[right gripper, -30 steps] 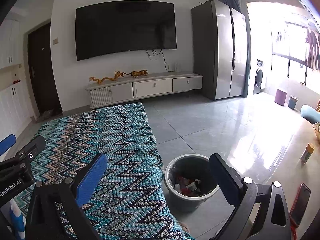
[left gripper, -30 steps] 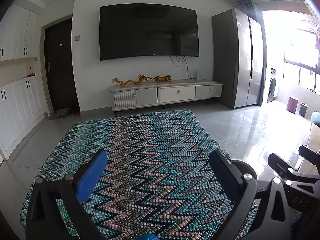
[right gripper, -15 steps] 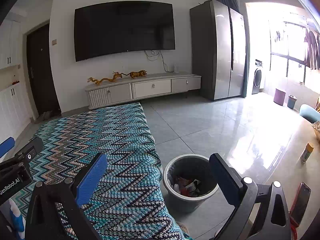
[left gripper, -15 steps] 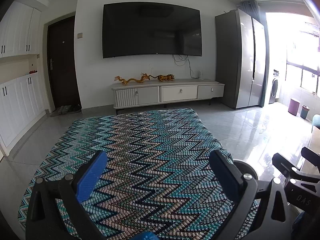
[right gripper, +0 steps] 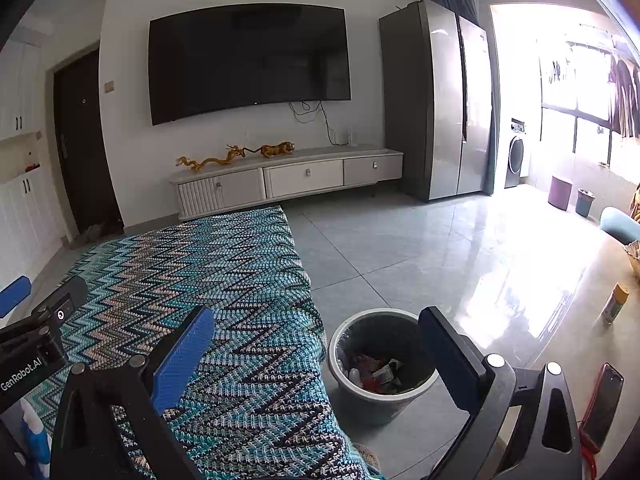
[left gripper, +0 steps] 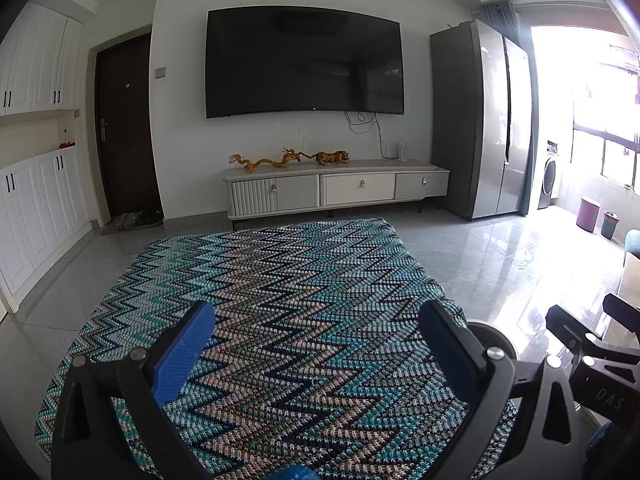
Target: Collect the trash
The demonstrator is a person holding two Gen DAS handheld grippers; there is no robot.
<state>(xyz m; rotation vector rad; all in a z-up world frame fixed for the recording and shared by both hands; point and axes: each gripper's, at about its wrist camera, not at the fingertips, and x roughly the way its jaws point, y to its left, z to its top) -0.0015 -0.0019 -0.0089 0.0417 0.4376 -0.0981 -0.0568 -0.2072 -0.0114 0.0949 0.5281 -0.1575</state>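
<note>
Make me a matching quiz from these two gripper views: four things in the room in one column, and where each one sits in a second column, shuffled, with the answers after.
Things
1. trash bin
2. phone
3. dragon figurine
4. washing machine

Places
A. on top of the low TV cabinet
B. on the tiled floor beside the zigzag rug's right edge
C. in the bright area past the fridge
D. on the table at the far right

Pairs: 1-B, 2-D, 3-A, 4-C
</note>
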